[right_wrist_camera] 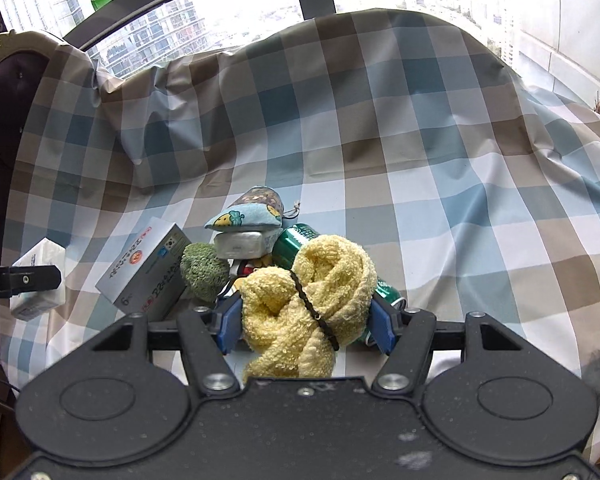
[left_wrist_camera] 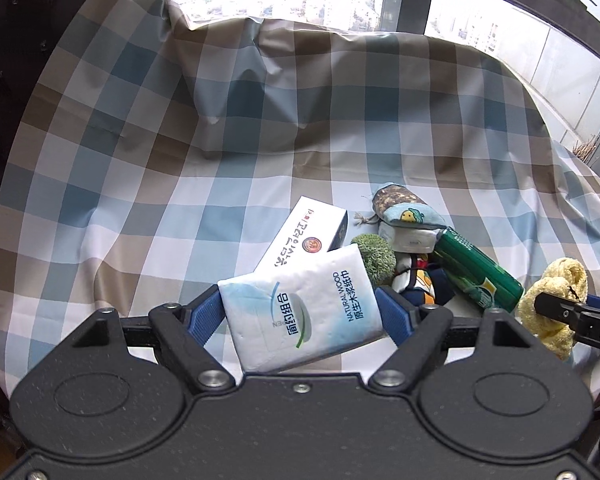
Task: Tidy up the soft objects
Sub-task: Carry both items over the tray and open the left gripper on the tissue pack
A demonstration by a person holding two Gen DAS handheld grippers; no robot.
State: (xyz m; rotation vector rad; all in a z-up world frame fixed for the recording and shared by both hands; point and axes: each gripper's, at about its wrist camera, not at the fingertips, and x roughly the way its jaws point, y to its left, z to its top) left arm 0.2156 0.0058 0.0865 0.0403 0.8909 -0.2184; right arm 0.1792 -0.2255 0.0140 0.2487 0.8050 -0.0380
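Two wrist-camera views over a blue, white and tan checked cloth [left_wrist_camera: 260, 152], with high-rise buildings outside a window along the top edge.

Left wrist view: at lower centre, the left gripper [left_wrist_camera: 302, 312] is clamped on a soft white-and-blue tissue pack [left_wrist_camera: 300, 312], its blue pads pressed on both sides. The pack reads "NATURAL WOOD", with Chinese characters beside it. Just behind it lies a white carton [left_wrist_camera: 300, 236] with Korean lettering and a round red-and-gold seal. To the right is a pile: a green knitted ball [left_wrist_camera: 374, 258], a blue pouch with cartoon prints [left_wrist_camera: 410, 214], a grey-white packet [left_wrist_camera: 412, 240] beneath it, and a green can [left_wrist_camera: 476, 272] on its side.

Right wrist view: at lower centre, the right gripper [right_wrist_camera: 304, 320] is clamped on a yellow terry towel [right_wrist_camera: 308, 304], bundled with a dark band around it. The same pile sits directly behind, at centre. The carton shows a "6". At the left edge, the tissue pack appears again, held by the other gripper.
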